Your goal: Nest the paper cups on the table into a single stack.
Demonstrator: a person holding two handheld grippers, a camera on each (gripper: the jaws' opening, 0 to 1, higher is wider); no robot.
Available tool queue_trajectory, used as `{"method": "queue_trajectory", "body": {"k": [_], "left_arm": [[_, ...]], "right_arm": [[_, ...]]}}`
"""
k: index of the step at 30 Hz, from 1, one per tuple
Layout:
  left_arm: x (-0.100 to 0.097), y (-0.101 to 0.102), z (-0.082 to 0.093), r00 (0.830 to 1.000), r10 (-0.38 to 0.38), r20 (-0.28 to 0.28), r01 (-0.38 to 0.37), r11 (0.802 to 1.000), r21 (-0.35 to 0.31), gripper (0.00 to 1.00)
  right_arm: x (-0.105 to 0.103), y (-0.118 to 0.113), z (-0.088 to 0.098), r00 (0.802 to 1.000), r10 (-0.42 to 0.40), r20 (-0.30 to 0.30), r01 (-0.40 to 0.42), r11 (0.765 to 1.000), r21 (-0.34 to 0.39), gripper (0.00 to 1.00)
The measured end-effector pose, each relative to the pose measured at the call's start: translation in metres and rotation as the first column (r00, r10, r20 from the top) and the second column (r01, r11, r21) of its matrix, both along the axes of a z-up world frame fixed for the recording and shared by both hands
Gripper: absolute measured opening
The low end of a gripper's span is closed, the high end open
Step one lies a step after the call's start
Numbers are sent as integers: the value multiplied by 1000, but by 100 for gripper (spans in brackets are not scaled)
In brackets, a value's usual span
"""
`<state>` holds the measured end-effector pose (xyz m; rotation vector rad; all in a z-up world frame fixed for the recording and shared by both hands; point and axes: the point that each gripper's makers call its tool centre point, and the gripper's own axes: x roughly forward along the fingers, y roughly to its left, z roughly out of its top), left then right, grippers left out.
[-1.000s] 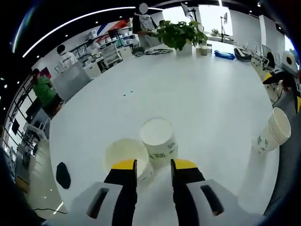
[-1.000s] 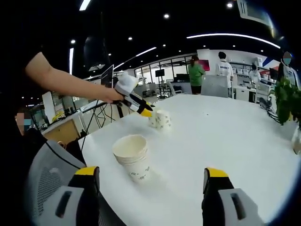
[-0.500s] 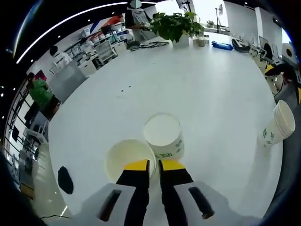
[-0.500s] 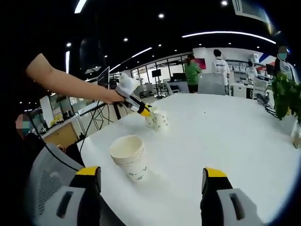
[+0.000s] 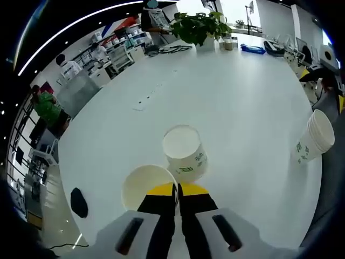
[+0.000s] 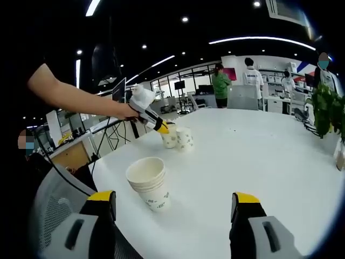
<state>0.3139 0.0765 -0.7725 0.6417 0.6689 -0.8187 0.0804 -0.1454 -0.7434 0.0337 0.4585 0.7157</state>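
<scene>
Yellow-tipped tongs in my left hand (image 5: 176, 190) are pressed together on the near rim of a white paper cup (image 5: 146, 185), pinching its wall. This cup stands upright on the round white table (image 5: 237, 108), mouth open toward me. Just beyond it, touching or nearly touching, stands a second paper cup (image 5: 185, 156) with green print on its side. Far off to the right, near the table edge, a nested stack of paper cups (image 5: 314, 137) stands by itself. At the far end of the table I see a potted plant (image 5: 200, 27) and a small blue object (image 5: 253, 48).

My right tongs (image 6: 172, 202) are spread wide and hold nothing, hovering over the near edge of the table. The nested stack (image 6: 149, 182) sits just ahead of them, toward the left jaw. Farther back, my left arm (image 6: 81, 100) reaches in from the left, and its tongs meet the pair of cups (image 6: 178, 137) standing side by side. Beyond the table are desks, monitors and several standing people, one in a green shirt (image 6: 221, 86).
</scene>
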Motion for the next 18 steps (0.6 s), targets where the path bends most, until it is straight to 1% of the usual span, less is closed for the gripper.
{"method": "queue_trajectory", "body": {"k": [3, 6, 7, 9, 12, 16, 17, 18], "left_arm": [[-6, 0, 7, 1000, 3, 8, -3, 1000, -14, 0], [-16, -1, 18, 1000, 15, 10, -15, 998, -62, 0], [-22, -2, 23, 1000, 14, 15, -13, 998, -66, 0], [-28, -2, 21, 1000, 10, 22, -8, 998, -65, 0], [-42, -3, 30, 1000, 2, 29, 0, 998, -70, 0], [-48, 1, 36, 999, -5, 42, 8, 997, -83, 0], [-51, 2, 39, 999, -6, 46, 10, 996, -89, 0], [-56, 0, 45, 999, -10, 51, 14, 995, -96, 0]], "right_arm": [[0, 0, 2, 1000, -2, 10, 2, 1000, 2, 89], [1, 0, 5, 1000, -2, 22, 2, 1000, 2, 90], [1, 0, 5, 1000, -1, 27, 1, 1000, 2, 90], [1, 0, 6, 1000, -1, 31, 1, 1000, 5, 90], [0, 1, 8, 999, 4, 36, -5, 1000, 7, 91], [-1, 2, 8, 999, 12, 41, -13, 1000, 2, 91], [-1, 3, 8, 999, 15, 44, -15, 1000, 2, 91], [-1, 3, 8, 999, 17, 45, -17, 1000, 1, 92]]}}
